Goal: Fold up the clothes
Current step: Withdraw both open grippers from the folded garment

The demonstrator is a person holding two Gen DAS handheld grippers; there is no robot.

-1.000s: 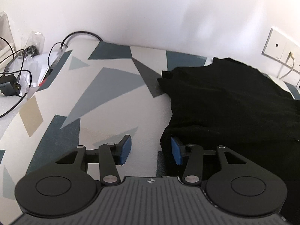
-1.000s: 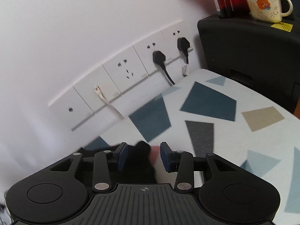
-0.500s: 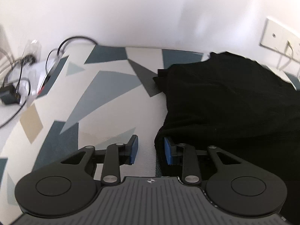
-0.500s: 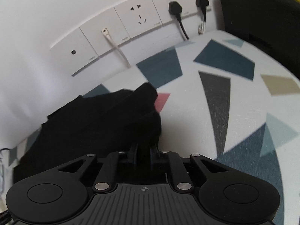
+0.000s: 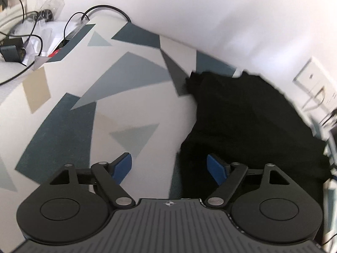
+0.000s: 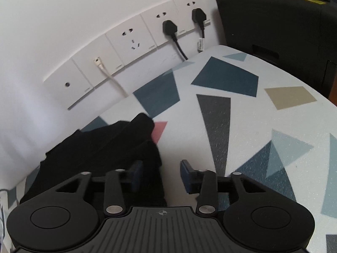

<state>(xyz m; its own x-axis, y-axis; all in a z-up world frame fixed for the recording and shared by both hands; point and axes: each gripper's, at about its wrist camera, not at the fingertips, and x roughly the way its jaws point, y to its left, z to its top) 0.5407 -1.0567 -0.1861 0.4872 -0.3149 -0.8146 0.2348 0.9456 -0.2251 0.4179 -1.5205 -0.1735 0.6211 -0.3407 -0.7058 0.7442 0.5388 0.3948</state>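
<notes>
A black garment lies in a folded heap on the patterned tablecloth. My left gripper is open, just above the garment's near left edge, its right pad over the cloth. In the right wrist view the same garment lies at the lower left. My right gripper is open and empty over the garment's right edge, its left pad above the black cloth.
A wall with a row of sockets and plugged black cables stands behind the table. A black cabinet with a mug stands at the right. Cables and a charger lie beyond the table's left edge.
My right gripper was shut on the garment's edge half a second ago and has let it go and opened. My left gripper has opened wider and tilted.
</notes>
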